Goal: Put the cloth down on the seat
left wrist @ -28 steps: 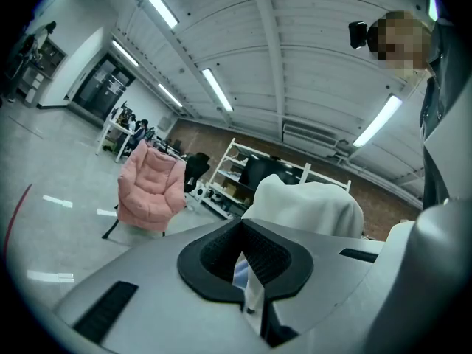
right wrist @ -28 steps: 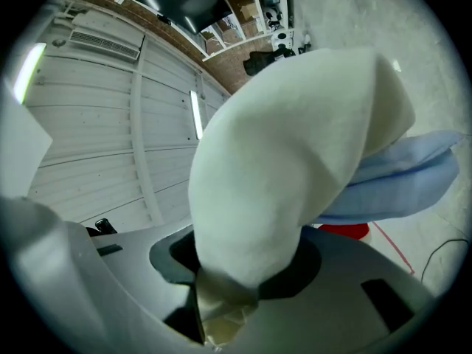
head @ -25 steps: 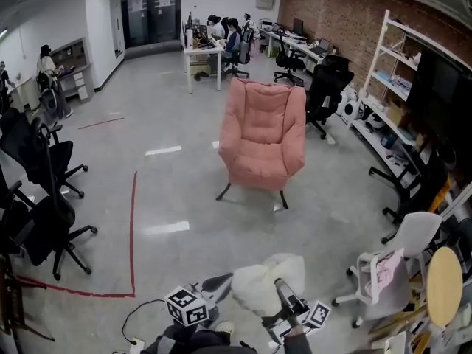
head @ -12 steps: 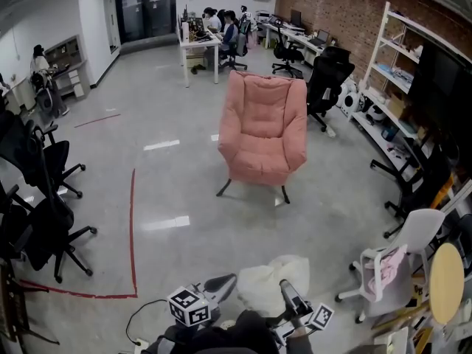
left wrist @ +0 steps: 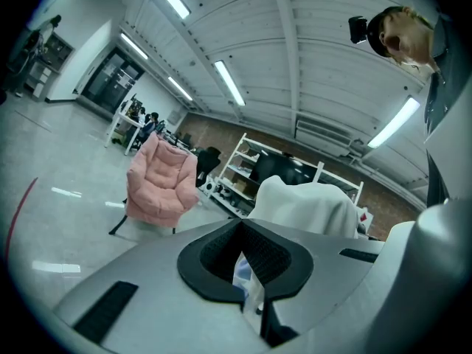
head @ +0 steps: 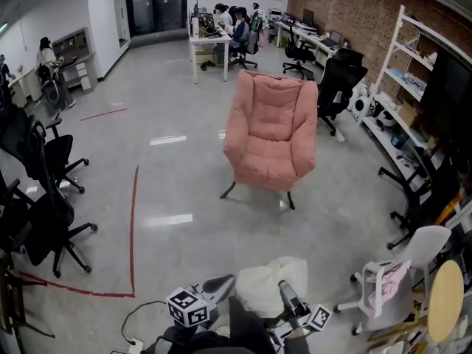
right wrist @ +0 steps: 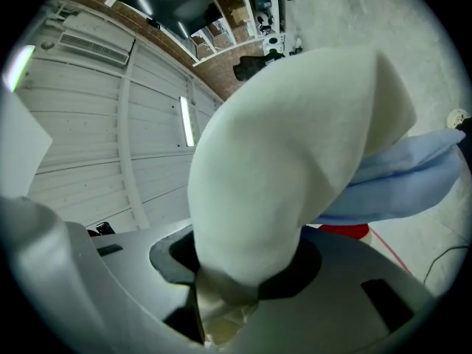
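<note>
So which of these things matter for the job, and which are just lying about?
For the job: cloth, armchair, left claw and right claw, both gripping the cloth.
Lying about: office chairs, white chair, shelves, desk.

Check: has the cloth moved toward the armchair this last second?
No clear move: the cloth sits as far from the red tape corner as before, well short of the armchair.
</note>
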A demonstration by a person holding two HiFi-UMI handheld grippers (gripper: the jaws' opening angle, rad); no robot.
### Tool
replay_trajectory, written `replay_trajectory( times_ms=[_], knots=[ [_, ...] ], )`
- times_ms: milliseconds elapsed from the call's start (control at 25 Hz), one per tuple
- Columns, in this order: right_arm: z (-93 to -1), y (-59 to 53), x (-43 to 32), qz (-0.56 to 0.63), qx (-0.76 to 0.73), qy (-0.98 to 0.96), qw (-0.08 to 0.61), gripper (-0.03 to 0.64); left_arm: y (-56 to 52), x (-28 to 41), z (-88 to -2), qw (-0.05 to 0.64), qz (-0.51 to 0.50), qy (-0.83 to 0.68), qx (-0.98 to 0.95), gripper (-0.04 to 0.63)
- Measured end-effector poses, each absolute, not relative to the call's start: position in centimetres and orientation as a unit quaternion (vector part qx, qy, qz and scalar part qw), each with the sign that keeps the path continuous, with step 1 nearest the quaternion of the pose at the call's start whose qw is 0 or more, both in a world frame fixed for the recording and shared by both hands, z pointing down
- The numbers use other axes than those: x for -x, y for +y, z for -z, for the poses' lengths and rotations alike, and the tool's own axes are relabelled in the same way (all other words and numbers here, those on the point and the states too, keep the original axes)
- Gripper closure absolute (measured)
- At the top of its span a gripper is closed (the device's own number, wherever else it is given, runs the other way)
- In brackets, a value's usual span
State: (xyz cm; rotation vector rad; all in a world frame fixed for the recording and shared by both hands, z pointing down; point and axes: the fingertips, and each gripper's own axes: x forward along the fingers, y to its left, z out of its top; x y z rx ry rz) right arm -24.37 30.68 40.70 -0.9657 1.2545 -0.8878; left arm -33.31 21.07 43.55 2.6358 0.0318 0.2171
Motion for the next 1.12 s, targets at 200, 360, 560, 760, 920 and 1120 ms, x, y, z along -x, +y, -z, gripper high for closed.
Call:
replay_trajectory(
  times_ms=[200,360,560,760,920,1120],
  knots=[
    [-40.2,27.3,20.2,0.390,0.412,0.557,0.607,0.448,17.8,29.0,-43.1,0.241,-0.073,-0.002,-0.968,0.588],
    [-38.9,24.9,16.1,0.386,0.407,0.568,0.602,0.448,15.3,24.7,-41.8,0.233,-0.064,-0.006,-0.970,0.588],
    [-38.4,22.1,11.1,0.385,0.401,0.580,0.596,0.448,12.5,19.8,-41.3,0.235,-0.052,-0.019,-0.970,0.588],
    [-38.7,19.7,6.9,0.385,0.396,0.586,0.593,0.448,10.1,16.0,-41.6,0.236,-0.044,-0.030,-0.970,0.588],
    [-38.8,18.1,3.9,0.383,0.395,0.584,0.596,0.448,8.7,13.4,-41.5,0.235,-0.042,-0.035,-0.970,0.588],
    [-39.7,16.6,1.6,0.387,0.389,0.579,0.603,0.448,7.3,11.1,-42.2,0.232,-0.052,-0.038,-0.971,0.588]
  ],
)
